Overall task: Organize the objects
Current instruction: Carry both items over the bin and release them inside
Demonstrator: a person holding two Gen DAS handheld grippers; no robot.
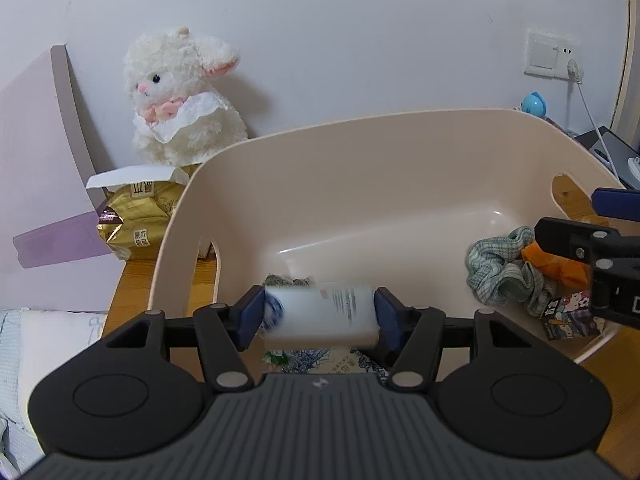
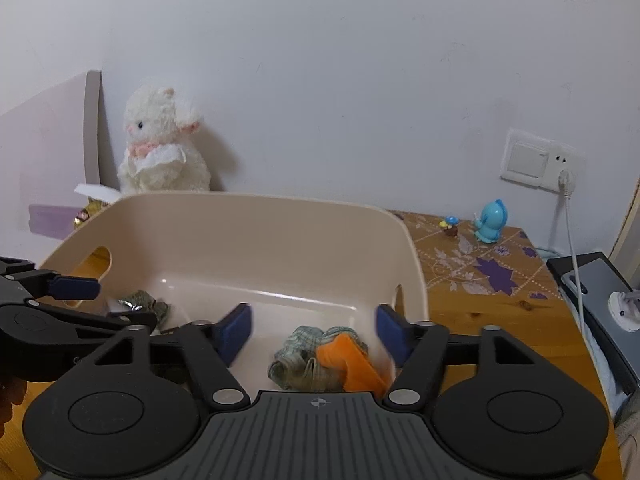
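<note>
Your left gripper point(image 1: 320, 314) clamps a white bottle point(image 1: 322, 312) sideways between its blue pads point(image 1: 251, 316), one pad on each end. The bottle is blurred; printed text shows on its right half and a blue patch at its left end. You hold it over the near part of the beige bin point(image 1: 360, 148), above some printed packets point(image 1: 320, 360) lying on the bin floor.

Your right gripper point(image 2: 314, 334) stands wide open with nothing between its pads point(image 2: 236, 332). It hangs over the right end of the bin point(image 2: 256, 216), above a green checked cloth point(image 2: 300, 360) and an orange piece point(image 2: 352, 364) that touch each other. In the left view a small cartoon box point(image 1: 570, 316) lies just beside that cloth point(image 1: 504, 272).

The bin sits on a wooden table point(image 2: 492, 320). Behind it a white plush rabbit point(image 1: 180, 96) leans at the wall, with gold packets point(image 1: 136, 216) just left of the bin. A blue toy point(image 2: 490, 220) stands to the right, well apart from the bin, near a wall socket point(image 2: 540, 160)
</note>
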